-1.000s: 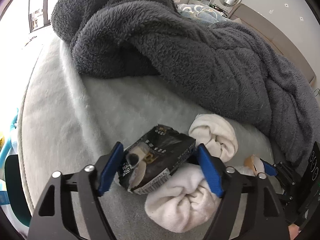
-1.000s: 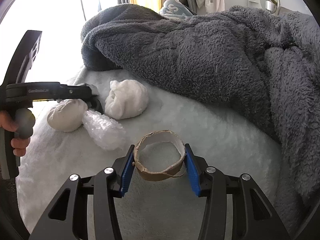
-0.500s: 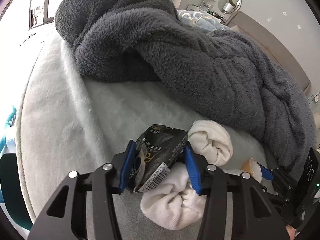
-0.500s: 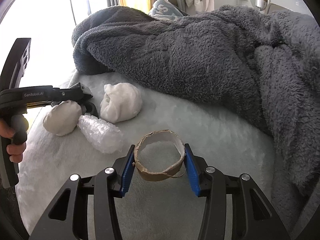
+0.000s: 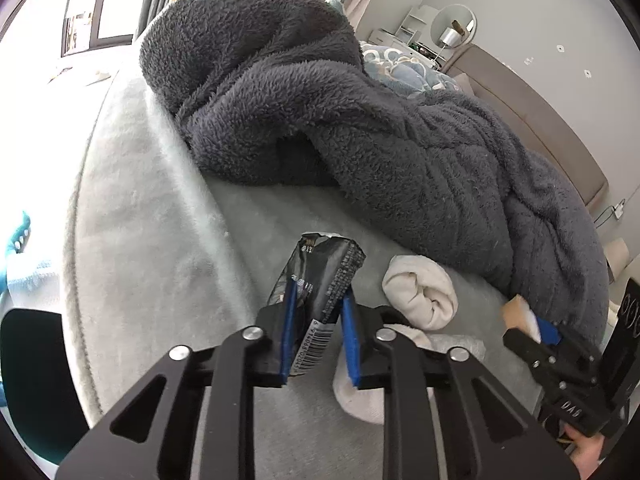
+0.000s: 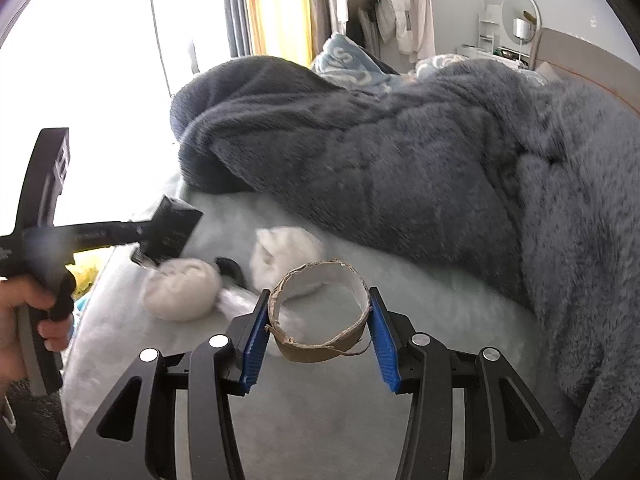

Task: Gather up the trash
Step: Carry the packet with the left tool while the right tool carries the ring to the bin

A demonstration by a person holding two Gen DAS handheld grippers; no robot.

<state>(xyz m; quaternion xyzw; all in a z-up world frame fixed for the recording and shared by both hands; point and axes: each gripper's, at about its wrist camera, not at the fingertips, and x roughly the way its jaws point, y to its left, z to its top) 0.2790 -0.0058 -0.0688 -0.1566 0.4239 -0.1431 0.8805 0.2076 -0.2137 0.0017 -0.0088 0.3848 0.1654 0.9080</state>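
A crumpled black wrapper (image 5: 320, 284) is clamped in the left gripper (image 5: 316, 332) and a cardboard ring (image 6: 320, 312) in the right gripper (image 6: 318, 336) — bubble wrap (image 6: 236, 296), at ten o'clock of the ring, is judged uncollected.

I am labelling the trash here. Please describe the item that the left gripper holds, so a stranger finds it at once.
Start at the big dark grey fleece blanket on the pale bed cover. In front of it, the left gripper pinches a crumpled black foil wrapper. Unlike the rolled white socks beside it, it is dark, shiny and barcoded.
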